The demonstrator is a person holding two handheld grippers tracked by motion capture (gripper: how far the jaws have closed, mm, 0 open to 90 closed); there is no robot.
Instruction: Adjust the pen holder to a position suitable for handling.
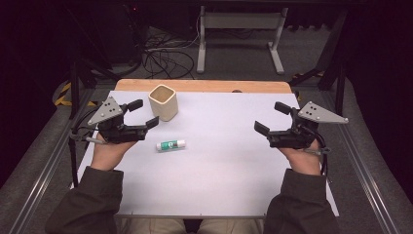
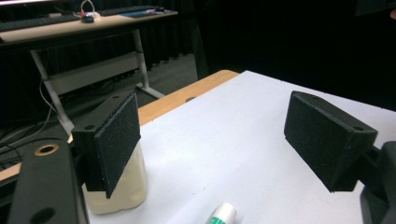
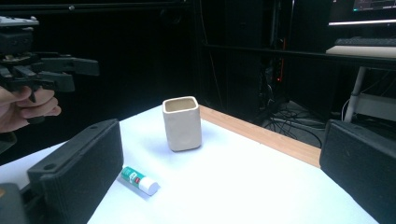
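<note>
Left gripper point(image 1: 143, 113): held above the table's point(image 1: 229, 170) left edge, jaws spread, nothing between them. Cream square-sided cup point(image 1: 163, 102): upright near the far edge, just beyond the left gripper. Glue stick point(image 1: 171, 145), white cap, green label: lying flat near the cup, on its near side, just beside the left gripper. Right gripper point(image 1: 272, 118): at the right, jaws spread, empty, well apart from both.
</note>
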